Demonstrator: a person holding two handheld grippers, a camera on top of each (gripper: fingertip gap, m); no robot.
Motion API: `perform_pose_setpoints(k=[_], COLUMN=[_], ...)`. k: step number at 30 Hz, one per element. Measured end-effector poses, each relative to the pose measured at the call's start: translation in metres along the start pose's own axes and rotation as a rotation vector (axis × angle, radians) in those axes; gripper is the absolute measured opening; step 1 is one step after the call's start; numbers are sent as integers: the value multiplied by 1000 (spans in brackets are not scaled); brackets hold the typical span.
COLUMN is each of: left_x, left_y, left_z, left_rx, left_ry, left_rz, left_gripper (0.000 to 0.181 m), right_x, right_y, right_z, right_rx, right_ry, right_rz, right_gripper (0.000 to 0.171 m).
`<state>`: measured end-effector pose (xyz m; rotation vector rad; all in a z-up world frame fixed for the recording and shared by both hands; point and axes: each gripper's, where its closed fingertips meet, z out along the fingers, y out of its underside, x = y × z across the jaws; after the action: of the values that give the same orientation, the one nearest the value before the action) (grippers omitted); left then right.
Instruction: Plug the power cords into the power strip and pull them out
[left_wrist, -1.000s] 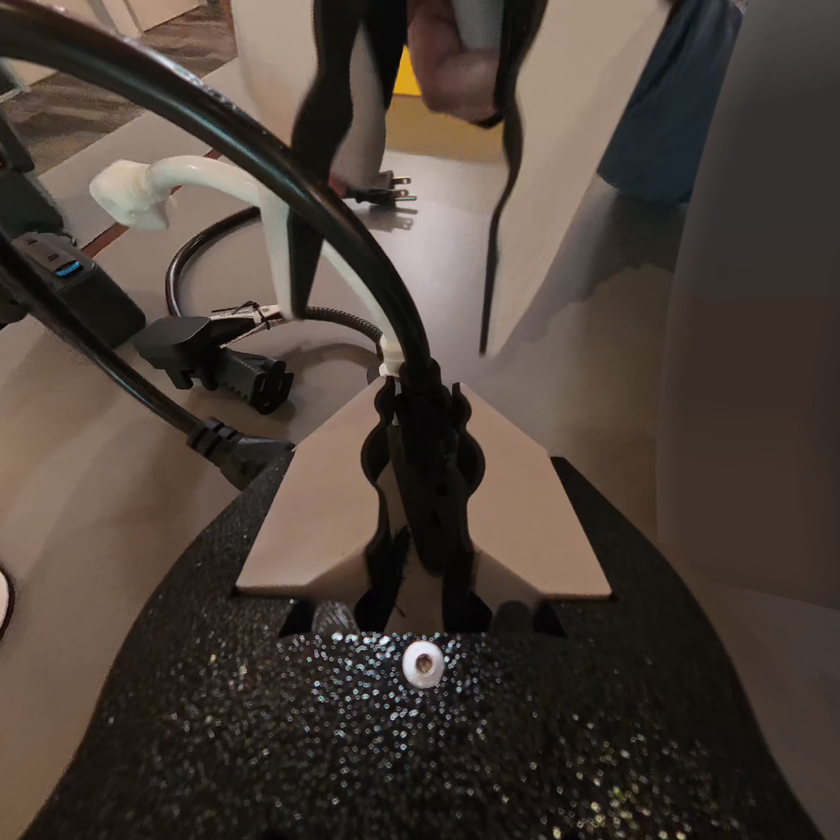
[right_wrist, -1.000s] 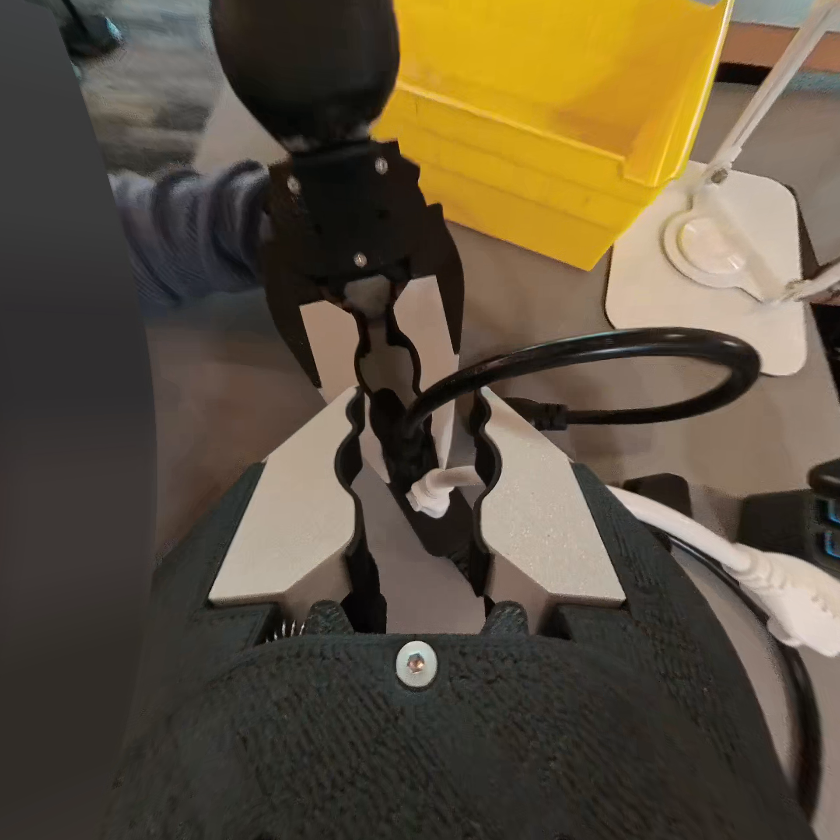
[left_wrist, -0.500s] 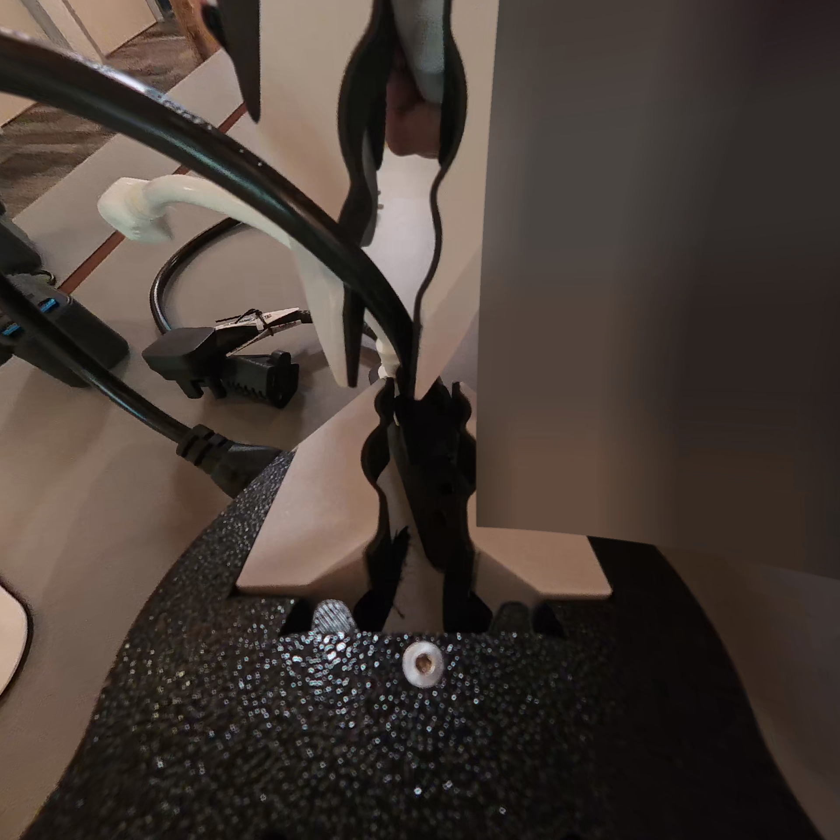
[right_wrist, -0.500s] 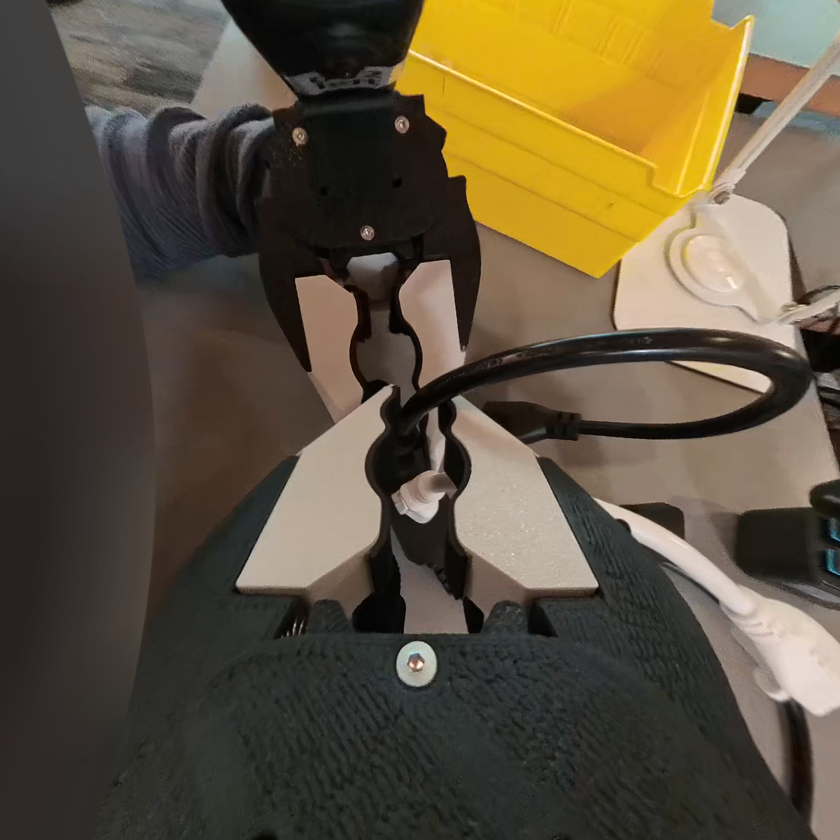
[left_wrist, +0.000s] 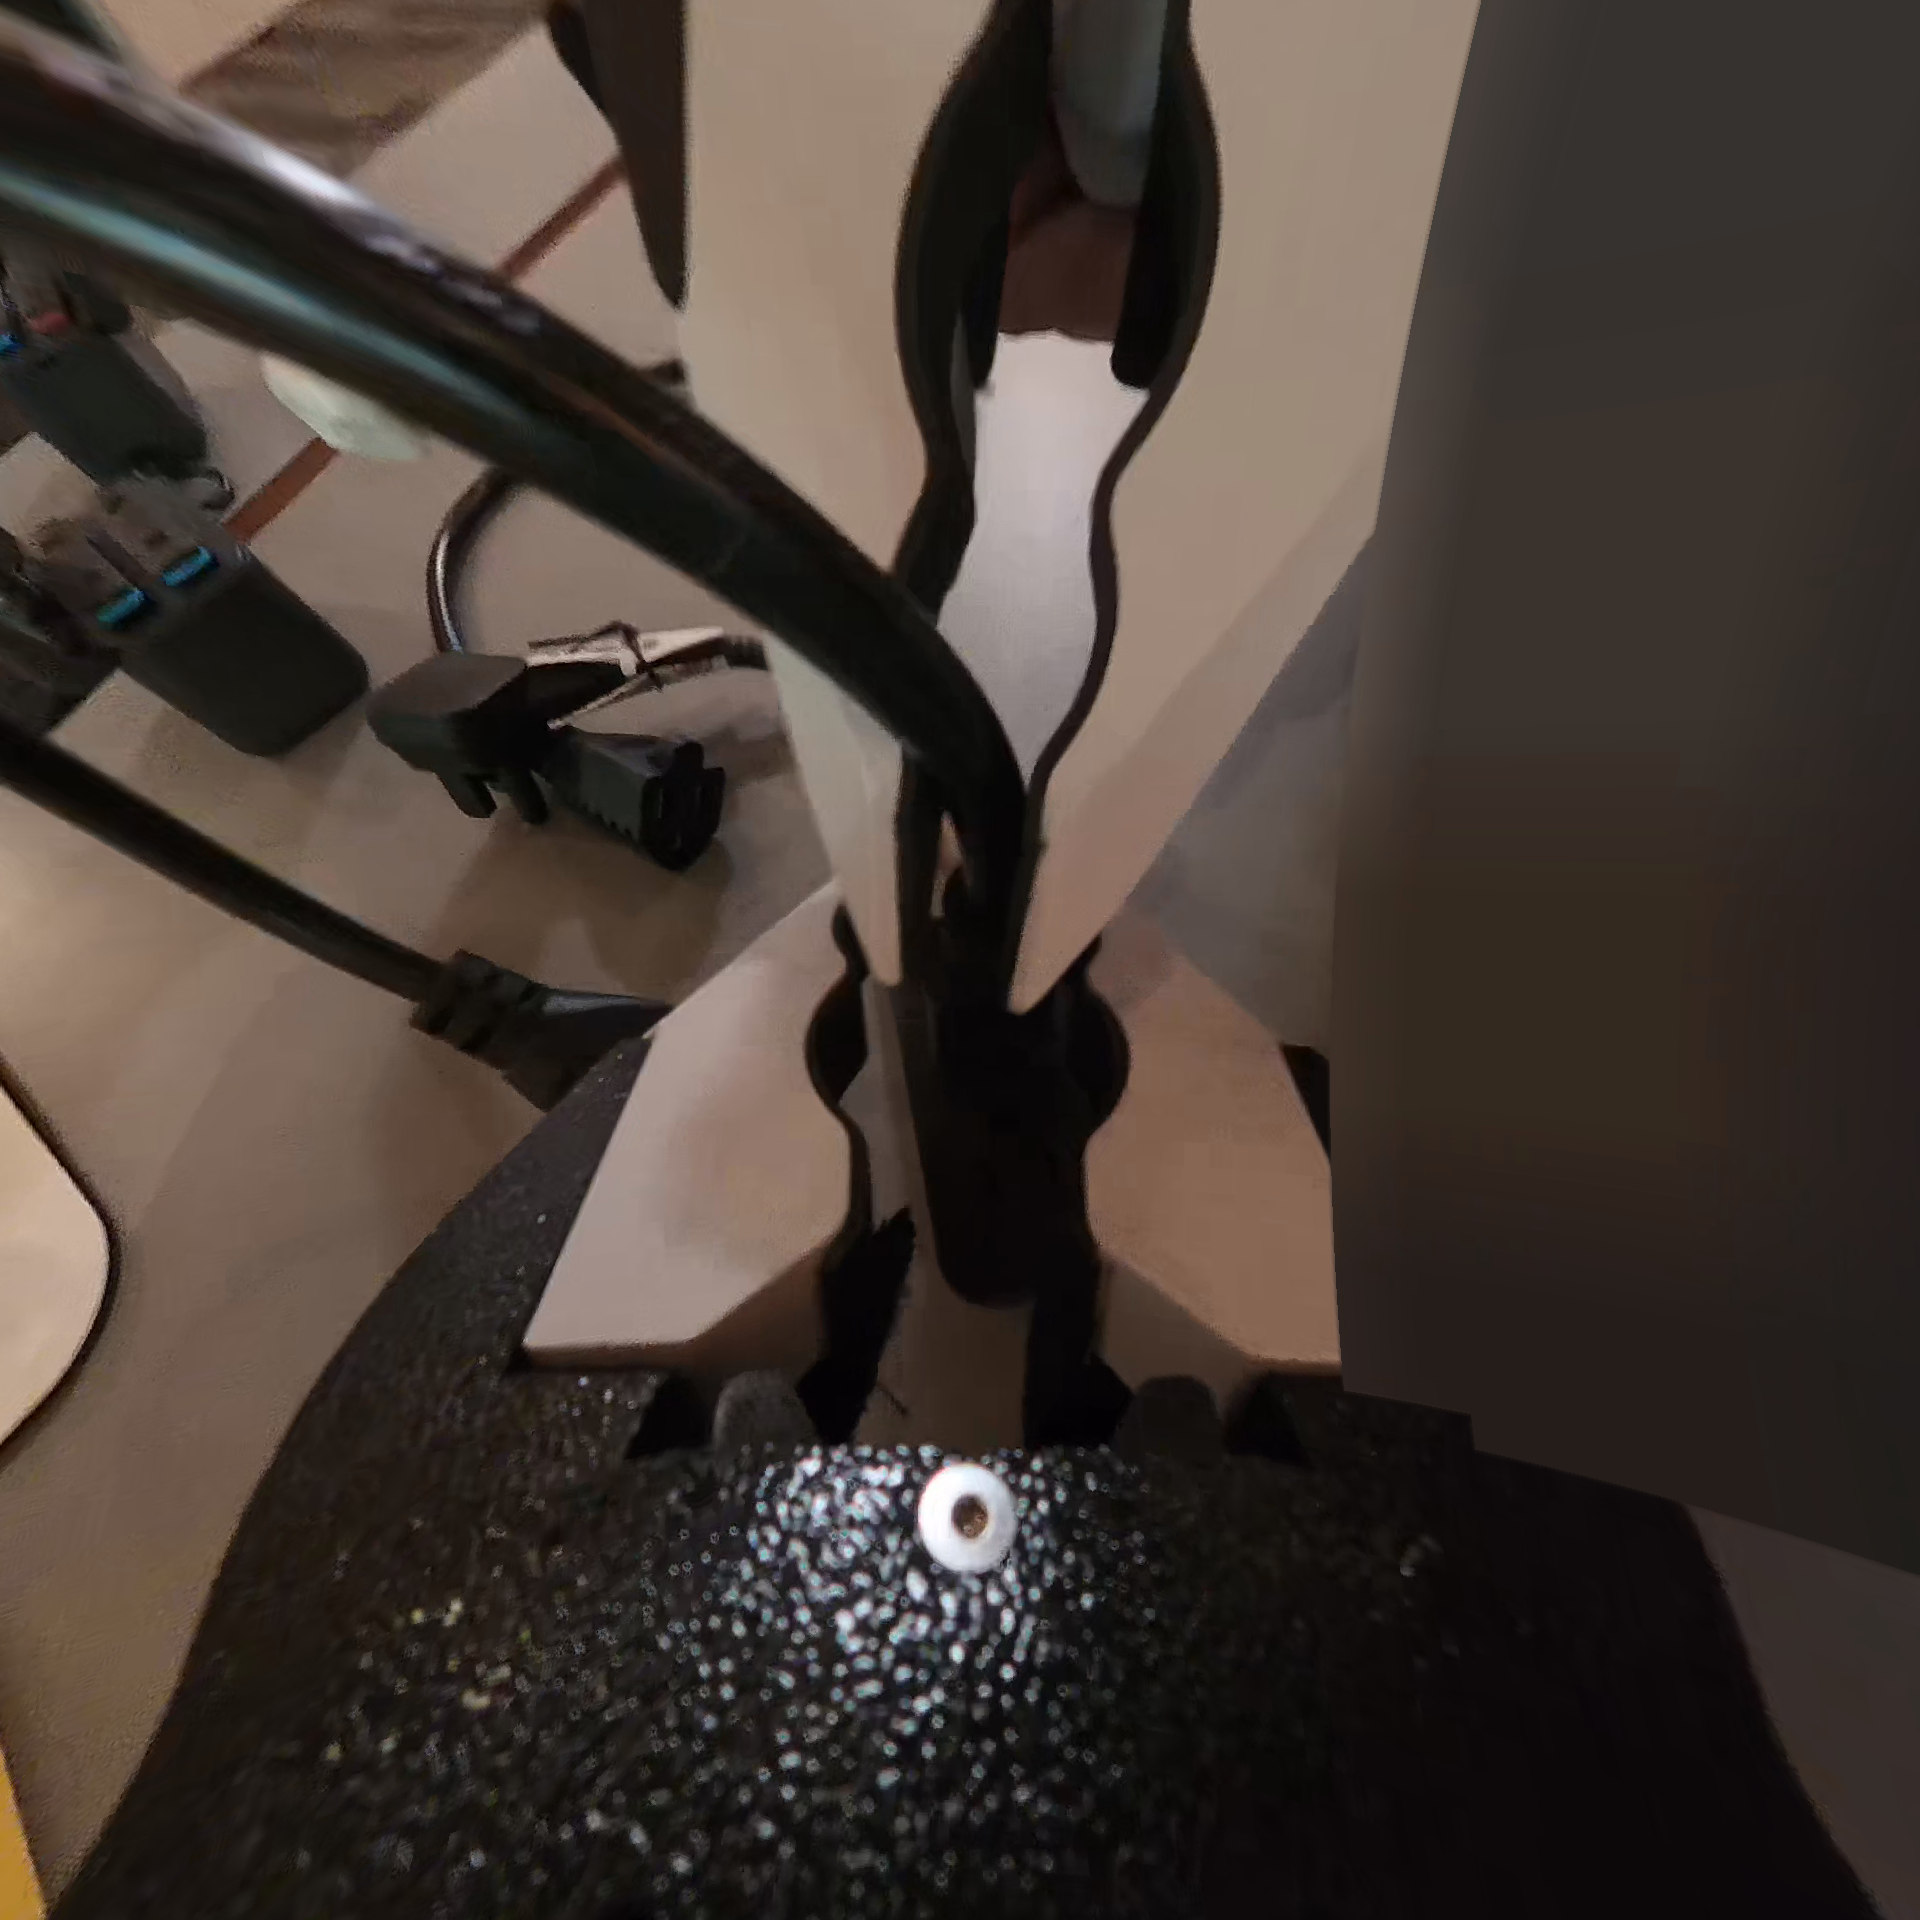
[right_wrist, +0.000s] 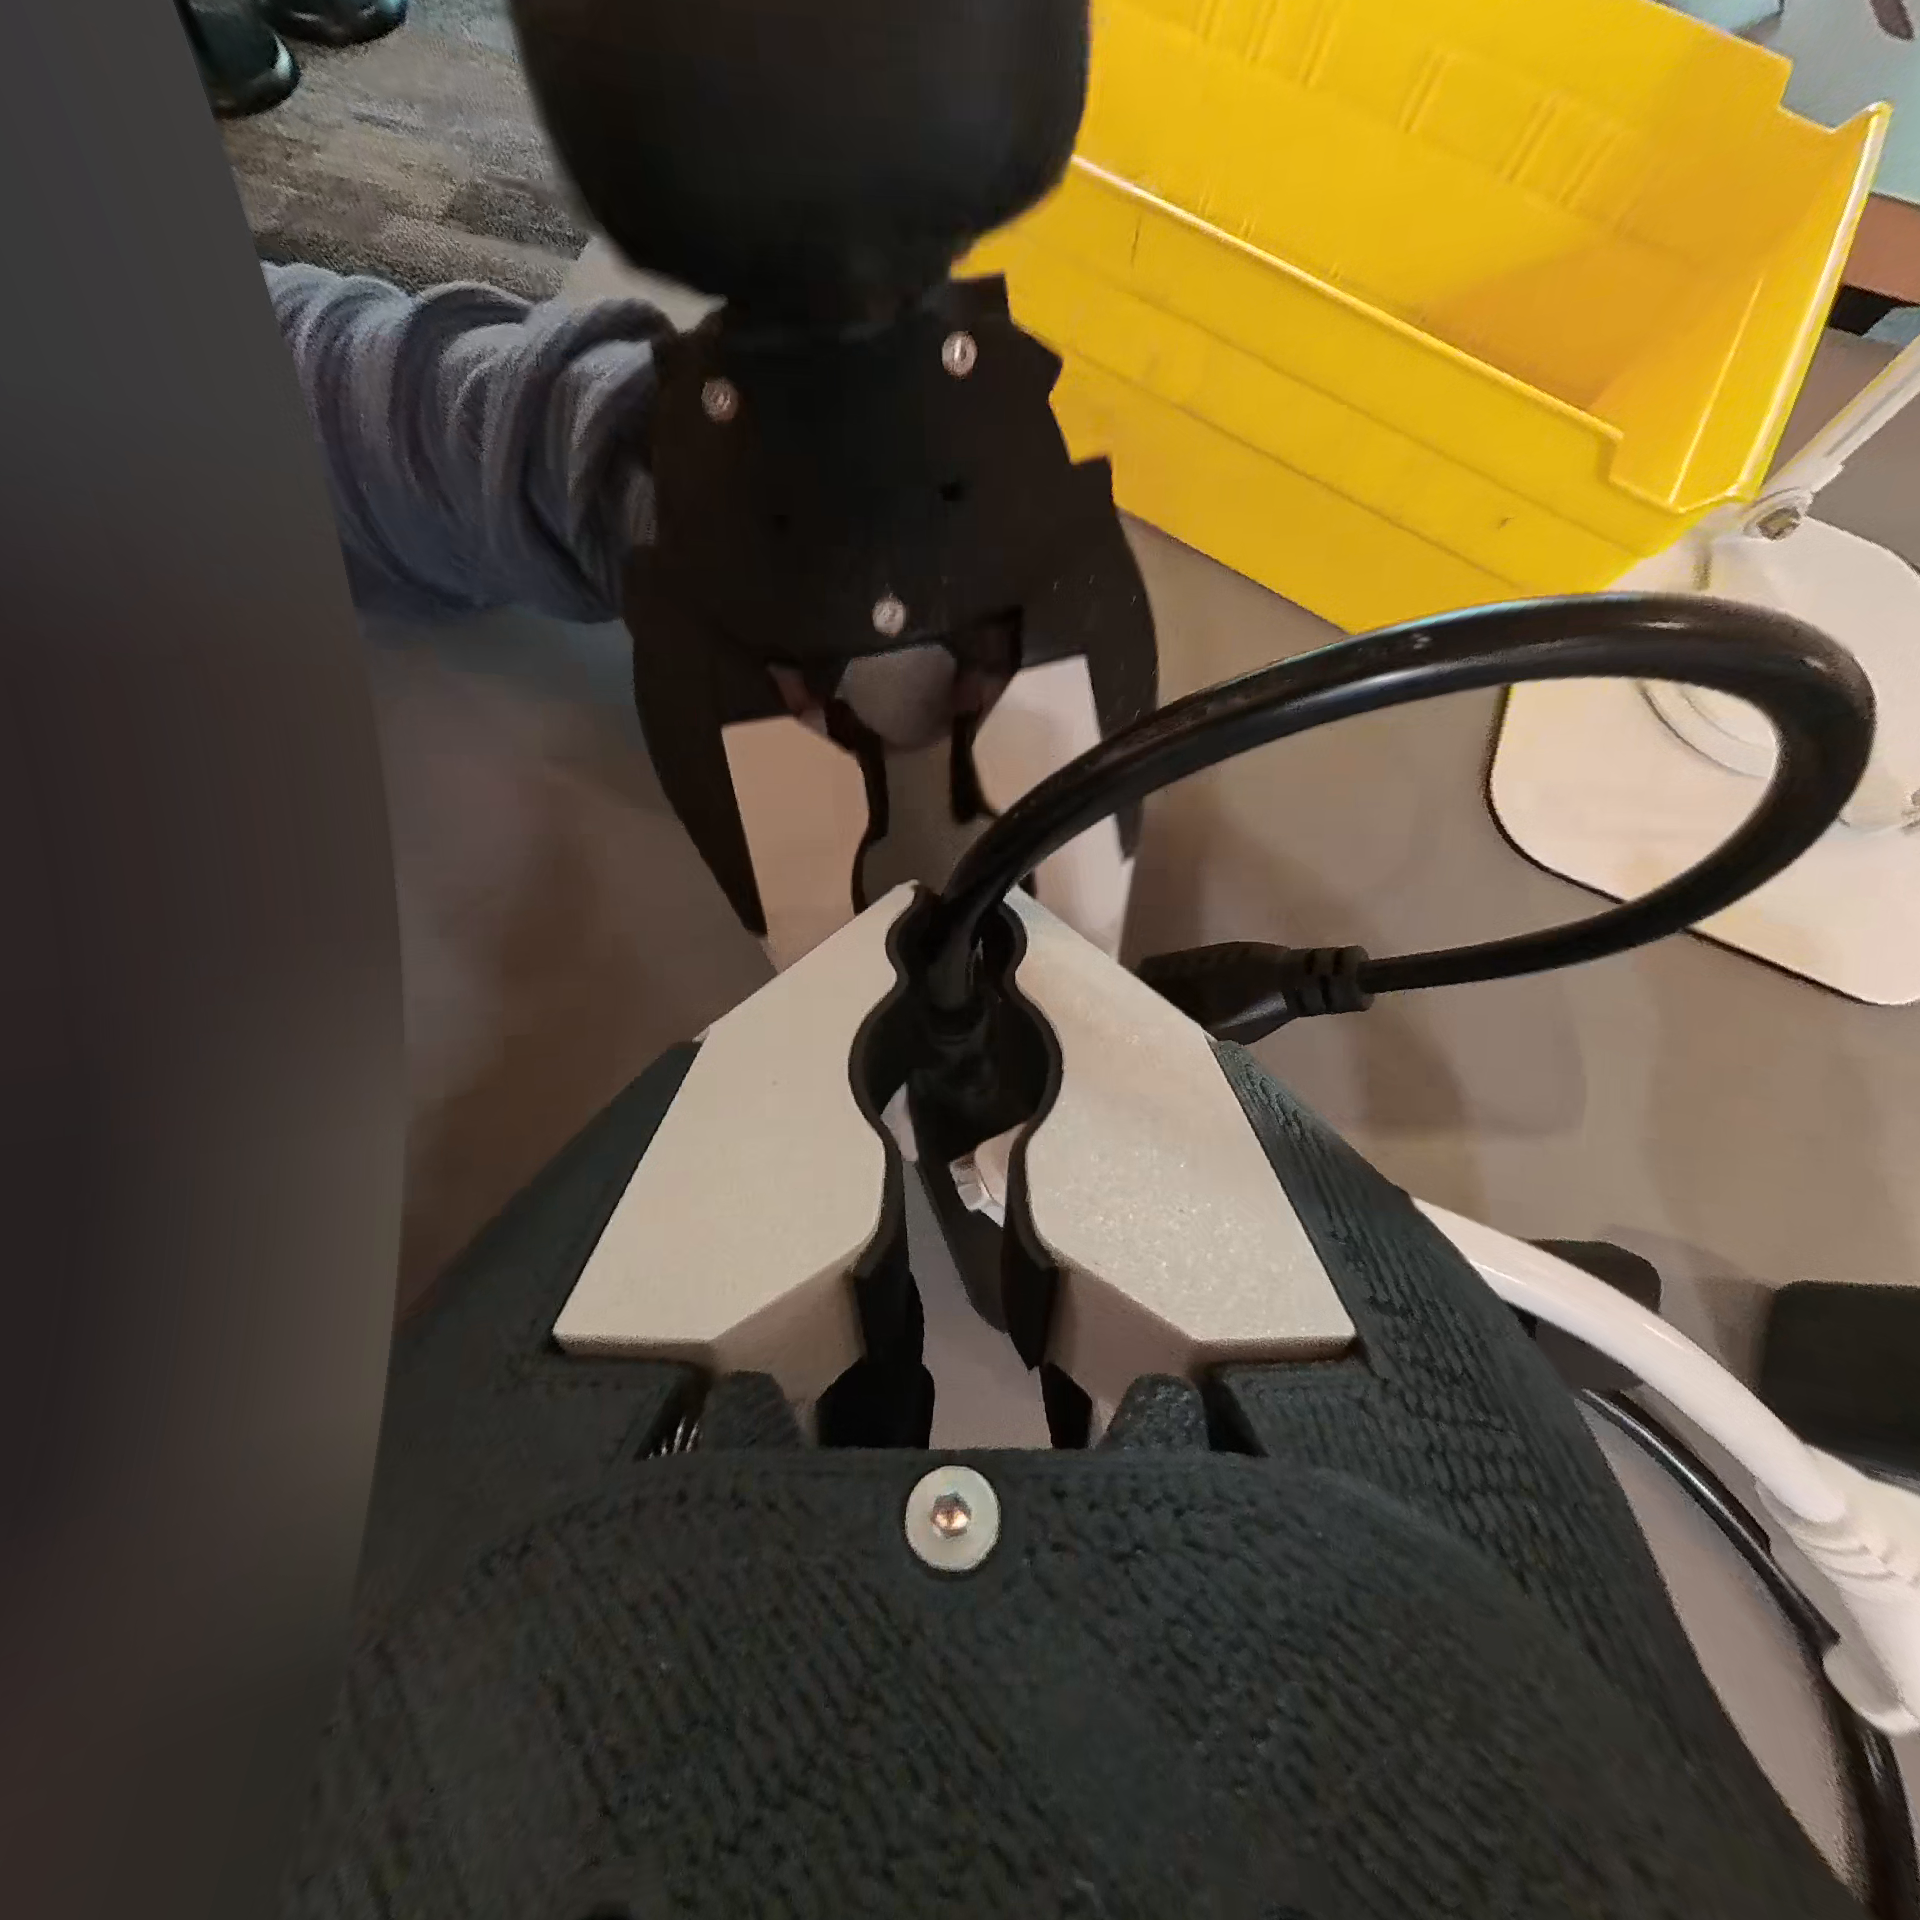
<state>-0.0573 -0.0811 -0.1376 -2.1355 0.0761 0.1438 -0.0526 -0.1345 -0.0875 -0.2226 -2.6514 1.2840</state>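
Left tool (left_wrist: 961, 997) closed on the black plug body (left_wrist: 987, 1143) of a black power cord (left_wrist: 582, 416); the cord arcs up and to the left out of its fingers. Right tool (right_wrist: 961, 925) faces it tip to tip and is clamped on the same cord (right_wrist: 1455, 665) just where it leaves the plug, with its fingertips (left_wrist: 1049, 935) pressed in above the left tool's fingers. In the right wrist view the cord loops out to the right and curves back toward a second black connector (right_wrist: 1257, 982) lying on the tabletop (right_wrist: 1455, 1122). Power strip (left_wrist: 208, 644), dark with blue ports, sits well to the left on the tabletop, apart from both tools. Nearer, a black socket-end connector (left_wrist: 582, 758) lies on its side with a small clip beside it; another black plug (left_wrist: 509, 1023) rests by the left tool's body. White cord (right_wrist: 1714, 1434) runs along the lower right of the right wrist view. Yellow bin (right_wrist: 1403, 312) stands behind, a white lamp base (right_wrist: 1714, 883) to its right. Blue-grey sleeve (right_wrist: 457, 457) visible behind the left tool.
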Motion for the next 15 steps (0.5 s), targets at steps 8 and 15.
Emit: perform_pose_setpoints(k=[8, 15], left_x=[3, -5], left_y=[2, -32], left_z=[-4, -32], left_rx=[-32, 152], left_ry=[-16, -35], left_rz=[-3, -84], left_gripper=[25, 51], right_x=[14, 0], right_y=[18, 71], right_z=[-47, -63], right_rx=[-110, -343], right_ry=[48, -75], right_rz=[-102, -125], right_gripper=[48, 54])
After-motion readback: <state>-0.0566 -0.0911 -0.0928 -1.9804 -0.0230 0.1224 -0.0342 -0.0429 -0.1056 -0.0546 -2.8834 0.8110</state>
